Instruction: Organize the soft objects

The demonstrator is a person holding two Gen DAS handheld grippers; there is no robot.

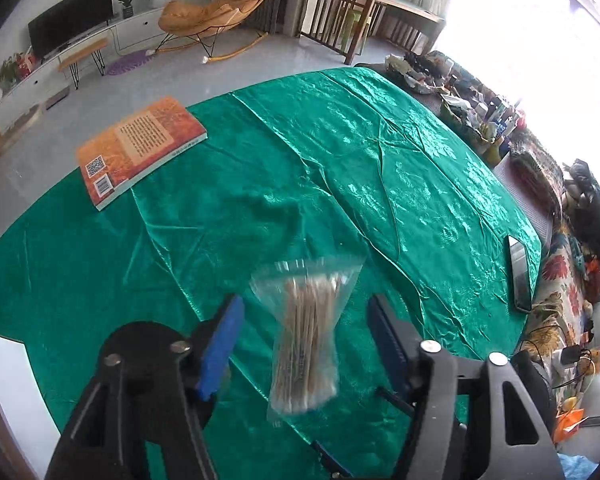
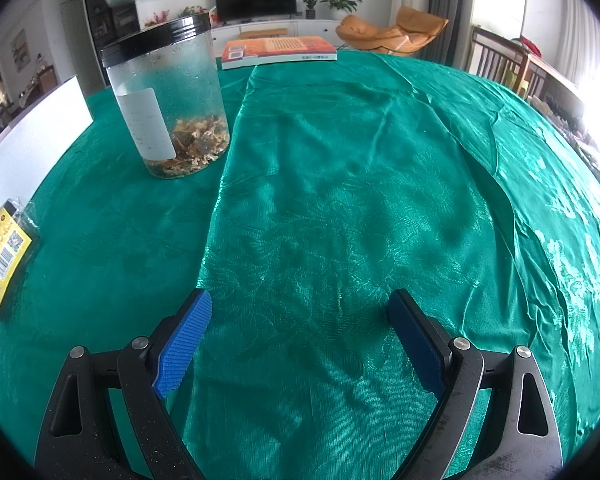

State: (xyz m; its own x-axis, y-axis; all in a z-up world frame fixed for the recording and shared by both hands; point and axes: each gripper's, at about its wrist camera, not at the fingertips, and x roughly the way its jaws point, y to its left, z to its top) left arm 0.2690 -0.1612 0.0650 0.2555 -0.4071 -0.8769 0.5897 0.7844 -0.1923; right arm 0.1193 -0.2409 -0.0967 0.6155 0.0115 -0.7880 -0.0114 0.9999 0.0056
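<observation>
Counter (image 2: 340, 200), green satin cloth. Orange book (image 1: 140, 148), far edge. Clear black-lidded jar (image 2: 168, 100), dried contents. Cotton-swab bag (image 1: 306, 340), blurred, between spread fingers of left tool (image 1: 306, 336), ungripped. Right tool (image 2: 300, 340): wide open, empty.

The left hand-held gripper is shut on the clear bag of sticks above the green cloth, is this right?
Not quite. The left wrist view shows the left hand-held gripper open: its jaws stand apart from the clear bag of sticks, blurred between them, above the green cloth.

Black tool (image 2: 300, 316) arms, silver screws, ribbed blue pads (image 2: 184, 344).
</observation>
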